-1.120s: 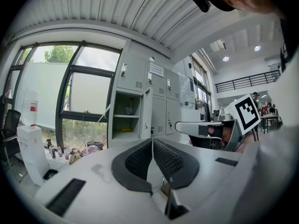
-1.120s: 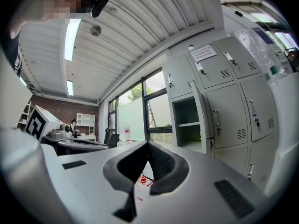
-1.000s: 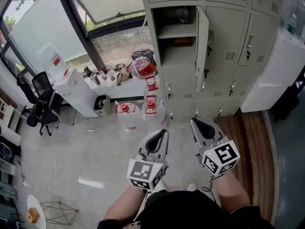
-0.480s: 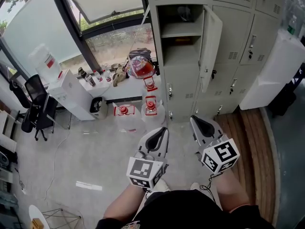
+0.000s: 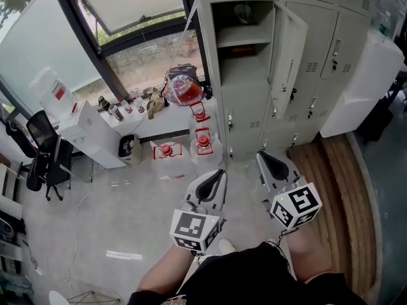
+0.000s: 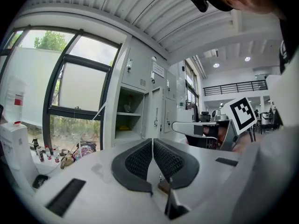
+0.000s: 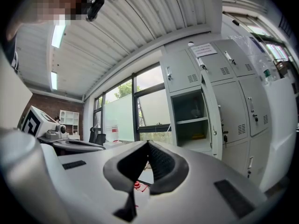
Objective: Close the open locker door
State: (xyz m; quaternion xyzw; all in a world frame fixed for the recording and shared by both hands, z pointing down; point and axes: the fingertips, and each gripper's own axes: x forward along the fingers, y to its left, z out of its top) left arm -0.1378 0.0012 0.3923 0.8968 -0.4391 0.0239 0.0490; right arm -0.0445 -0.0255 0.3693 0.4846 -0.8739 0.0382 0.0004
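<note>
A bank of grey lockers fills the top of the head view. One tall locker stands open, with a shelf inside. Its door is swung out to the right, hinged on the right side. My left gripper and right gripper are held side by side, level, pointing at the lockers and well short of them. Both are shut with nothing between the pads. The left gripper faces the open locker. Past the right gripper the door shows nearly edge-on beside the open locker.
Two water jugs with red caps stand on the floor below the open locker. A white cabinet and an office chair are at the left by the window. A white appliance stands right, above a wooden floor strip.
Both grippers and the head have moved toward the lockers; the open locker and its door look nearer and larger. Both grippers stay shut.
</note>
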